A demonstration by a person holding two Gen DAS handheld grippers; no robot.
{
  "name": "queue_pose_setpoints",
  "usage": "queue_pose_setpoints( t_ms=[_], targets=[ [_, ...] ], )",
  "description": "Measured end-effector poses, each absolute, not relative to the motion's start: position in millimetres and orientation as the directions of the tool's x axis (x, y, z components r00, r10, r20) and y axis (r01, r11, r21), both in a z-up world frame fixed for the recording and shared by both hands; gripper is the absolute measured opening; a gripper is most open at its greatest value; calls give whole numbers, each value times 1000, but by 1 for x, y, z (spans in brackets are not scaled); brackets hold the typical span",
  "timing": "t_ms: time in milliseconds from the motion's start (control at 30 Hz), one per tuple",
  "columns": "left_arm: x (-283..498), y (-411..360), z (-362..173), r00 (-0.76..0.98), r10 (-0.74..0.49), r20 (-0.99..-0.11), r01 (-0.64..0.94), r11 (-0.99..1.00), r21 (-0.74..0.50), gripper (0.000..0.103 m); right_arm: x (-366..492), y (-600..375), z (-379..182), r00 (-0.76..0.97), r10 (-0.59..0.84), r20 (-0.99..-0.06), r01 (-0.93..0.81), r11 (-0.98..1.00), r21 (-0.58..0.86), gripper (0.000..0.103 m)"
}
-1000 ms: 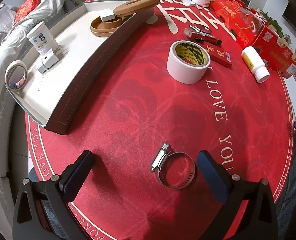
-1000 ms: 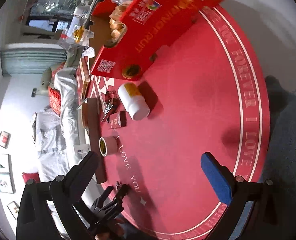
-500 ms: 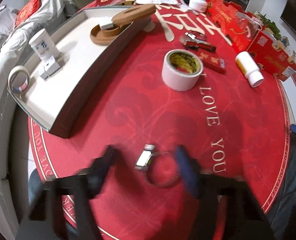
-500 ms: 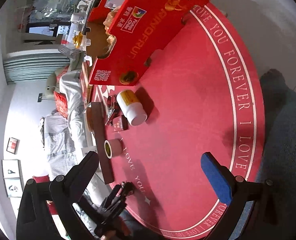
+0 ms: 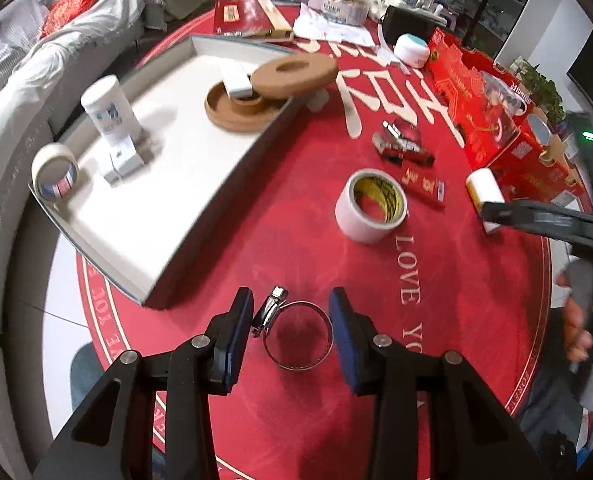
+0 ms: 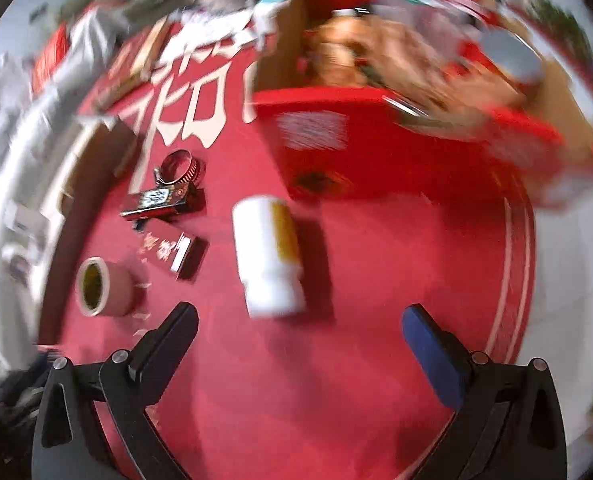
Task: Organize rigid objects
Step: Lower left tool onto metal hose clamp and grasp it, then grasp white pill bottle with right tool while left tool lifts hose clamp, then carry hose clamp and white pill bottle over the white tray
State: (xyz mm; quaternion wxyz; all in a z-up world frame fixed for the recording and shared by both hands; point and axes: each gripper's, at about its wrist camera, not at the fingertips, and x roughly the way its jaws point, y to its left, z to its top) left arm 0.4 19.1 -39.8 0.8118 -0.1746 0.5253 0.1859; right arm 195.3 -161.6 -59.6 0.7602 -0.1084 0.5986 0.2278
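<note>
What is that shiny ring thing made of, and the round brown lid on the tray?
The ring between the left gripper fingers looks like bare metal: a thin, silvery, glossy band with a small screw housing, as on a hose clamp. The brown lid looks like wood or cork: matte, even tan, no shine. Which of the two, I cannot tell.

place: home living room | cues: draped sofa [image 5: 68,36], round red-clothed table [image 5: 256,216], gift boxes [image 5: 492,112]

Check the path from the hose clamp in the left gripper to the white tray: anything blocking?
Nothing visible lies on the red cloth between the hose clamp, held in the left gripper, and the tray. Only the tray's own near wall must be cleared. The floor just inside it looks bare.
</note>
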Motion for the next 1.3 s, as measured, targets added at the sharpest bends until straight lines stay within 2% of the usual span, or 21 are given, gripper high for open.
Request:
queue_pose_setpoints(
  t_ms=[33, 67, 133, 167, 433, 600, 767, 900, 1000, 1100, 1200, 1300],
  targets=[
    [1, 20, -38, 380, 122, -917, -485, 870, -85, 43, 198, -152, -66, 175, 186, -967, -487, 870, 79, 92],
    [3, 20, -36, 381, 127, -916, -485, 871, -81, 43, 200, -145, -73, 160, 160, -974, -494, 867, 61, 72],
    [2, 21, -32, 383, 137, -914, -488, 870, -74, 43, 199, -137, -77, 184, 115, -976, -506, 862, 6, 51],
    [3, 22, -32, 383, 139, -913, -489, 869, -73, 43, 195, -135, -75, 191, 124, -974, -520, 854, 7, 37],
    [-1, 29, 13, 447, 188, -875, -525, 847, -86, 43, 178, -171, -36, 209, 246, -946, -444, 886, 132, 37],
    [4, 41, 85, 558, 252, -791, -526, 844, -102, 43, 170, -150, 40, 289, 373, -882, -497, 845, 195, 37],
    [5, 70, 170, 654, 350, -671, -559, 821, -117, 43, 162, -100, 128, 350, 508, -787, -598, 768, 230, 37],
    [5, 93, 208, 659, 447, -605, -607, 791, -77, 43, 155, -58, 188, 371, 583, -723, -678, 702, 219, 37],
    [3, 119, 212, 637, 486, -598, -653, 753, -84, 43, 155, -26, 220, 399, 608, -686, -711, 678, 186, 37],
    [1, 141, 196, 590, 522, -616, -700, 710, -69, 43, 160, 6, 230, 374, 628, -683, -730, 653, 201, 37],
    [-2, 165, 158, 524, 524, -671, -742, 668, -58, 43, 161, 40, 213, 353, 608, -711, -746, 642, 178, 37],
    [-8, 177, 114, 468, 510, -722, -765, 643, -42, 43, 155, 68, 165, 305, 566, -766, -758, 631, 165, 37]
  ],
)
